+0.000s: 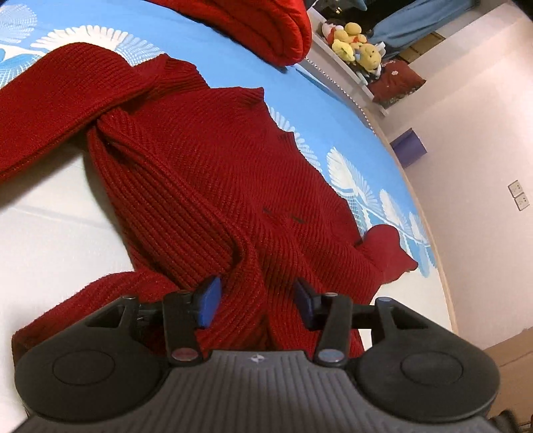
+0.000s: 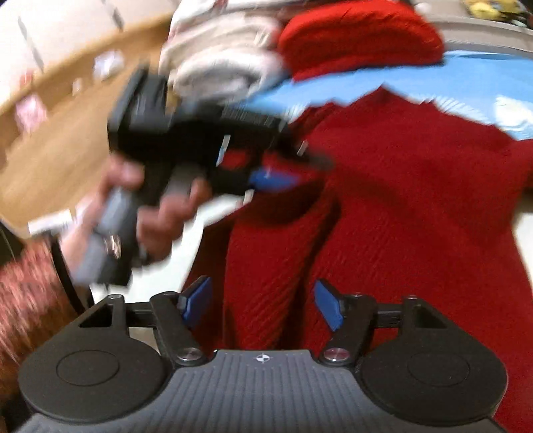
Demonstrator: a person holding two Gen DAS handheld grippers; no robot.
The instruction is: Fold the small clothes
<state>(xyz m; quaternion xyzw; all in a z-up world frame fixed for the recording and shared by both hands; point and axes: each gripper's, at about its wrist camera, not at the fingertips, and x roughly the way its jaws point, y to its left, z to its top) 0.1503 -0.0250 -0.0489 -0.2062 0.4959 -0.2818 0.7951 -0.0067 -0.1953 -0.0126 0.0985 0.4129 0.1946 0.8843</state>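
A dark red ribbed knit sweater (image 1: 206,173) lies spread on the blue and white bed cover (image 1: 336,110), one sleeve stretched to the left. My left gripper (image 1: 256,301) is open, with a raised fold of the sweater between its blue pads, which are not pressed on it. In the right wrist view the same sweater (image 2: 416,206) fills the middle and right. My right gripper (image 2: 263,304) is open over a sweater fold. The left gripper (image 2: 266,176) shows there too, blurred, held by a hand at the sweater's far edge.
A folded bright red knit garment (image 1: 273,30) lies at the bed's far end, next to folded white clothes (image 2: 220,63). Yellow plush toys (image 1: 359,46) sit on a shelf beyond. Wooden floor (image 2: 60,133) lies to the left of the bed.
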